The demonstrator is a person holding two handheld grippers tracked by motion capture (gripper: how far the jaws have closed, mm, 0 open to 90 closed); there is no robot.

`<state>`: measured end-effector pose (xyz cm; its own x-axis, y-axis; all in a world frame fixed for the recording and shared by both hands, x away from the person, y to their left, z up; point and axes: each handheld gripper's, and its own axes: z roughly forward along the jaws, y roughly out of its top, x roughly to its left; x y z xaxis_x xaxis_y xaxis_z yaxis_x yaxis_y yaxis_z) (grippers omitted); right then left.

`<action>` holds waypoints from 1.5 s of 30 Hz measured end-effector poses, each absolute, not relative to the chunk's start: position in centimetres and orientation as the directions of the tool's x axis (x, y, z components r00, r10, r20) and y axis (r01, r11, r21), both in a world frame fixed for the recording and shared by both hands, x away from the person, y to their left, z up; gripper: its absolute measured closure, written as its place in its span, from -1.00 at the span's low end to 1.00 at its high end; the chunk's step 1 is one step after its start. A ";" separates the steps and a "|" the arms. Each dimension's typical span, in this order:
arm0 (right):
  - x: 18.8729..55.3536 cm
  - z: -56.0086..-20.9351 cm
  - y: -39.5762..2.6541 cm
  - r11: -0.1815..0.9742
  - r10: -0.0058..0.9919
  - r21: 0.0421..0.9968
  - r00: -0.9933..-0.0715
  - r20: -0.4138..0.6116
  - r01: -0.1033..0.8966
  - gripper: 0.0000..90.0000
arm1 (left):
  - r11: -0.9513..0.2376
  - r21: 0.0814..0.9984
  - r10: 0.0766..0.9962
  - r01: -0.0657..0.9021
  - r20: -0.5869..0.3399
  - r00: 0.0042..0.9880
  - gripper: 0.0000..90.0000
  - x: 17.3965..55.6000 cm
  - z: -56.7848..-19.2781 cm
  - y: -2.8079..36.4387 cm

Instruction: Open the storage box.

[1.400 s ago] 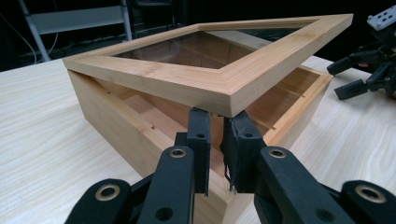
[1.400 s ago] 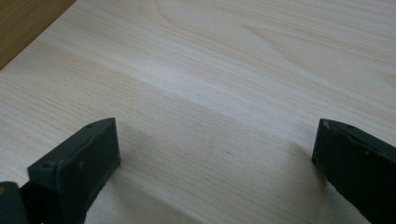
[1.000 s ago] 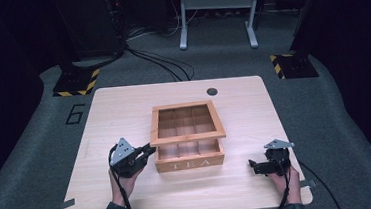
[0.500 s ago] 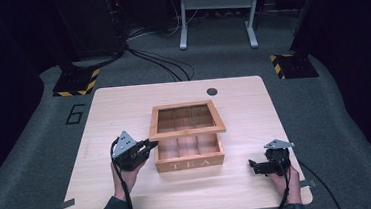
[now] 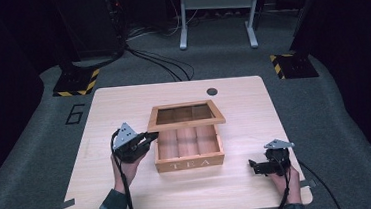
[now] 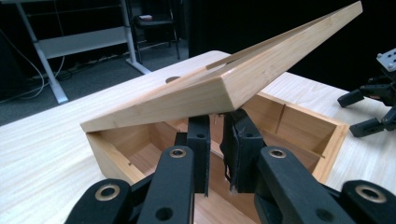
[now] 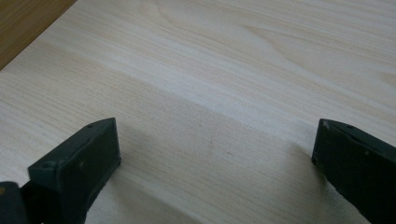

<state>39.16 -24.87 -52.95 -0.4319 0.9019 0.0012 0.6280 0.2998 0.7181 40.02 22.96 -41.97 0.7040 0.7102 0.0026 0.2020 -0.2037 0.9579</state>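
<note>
I saw the wooden tea box (image 5: pixel 189 149) sitting mid-table (image 5: pixel 123 104), its glass-paned lid (image 5: pixel 185 115) lifted and tilted back. My left gripper (image 6: pixel 215 140) was at the box's left side, jaws nearly together with a narrow gap, tips just under the raised lid's edge. My right gripper (image 5: pixel 255 165) rested near the table's front right, jaws wide apart, holding nothing.

The left hand (image 5: pixel 122 165) reaches in from the near edge of the table (image 5: pixel 123 104) and holds the left gripper (image 5: pixel 148 136) up off the top. It points to the right, and its jaws sit close together with a thin gap. The right hand (image 5: pixel 282 177) holds the right gripper (image 5: pixel 252 165) low by the near right corner. It points left, and its jaws are wide apart.
</note>
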 end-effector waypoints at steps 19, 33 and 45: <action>39.2 -52.9 -24.9 0.299 0.902 0.718 -0.431 0.002 0.629 -0.99 | -0.216 0.960 0.709 0.177 0.029 0.705 0.79 42.2 -39.5 22.7; 39.2 -52.9 -24.9 0.299 0.902 0.718 -0.431 0.002 0.629 -0.99 | -0.218 0.962 0.714 0.167 0.041 0.699 0.79 43.8 -38.2 22.4; 39.2 -52.9 -24.9 0.303 0.900 0.718 -0.436 0.000 0.626 -0.99 | -0.227 0.959 0.716 0.169 0.047 0.697 0.79 45.2 -37.2 22.4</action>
<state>39.18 -24.90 -52.95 -0.4358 0.9000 0.0001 0.6264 0.3032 0.7181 45.19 22.40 -37.19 0.6967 0.7158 0.0470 0.1689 -0.2273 0.9591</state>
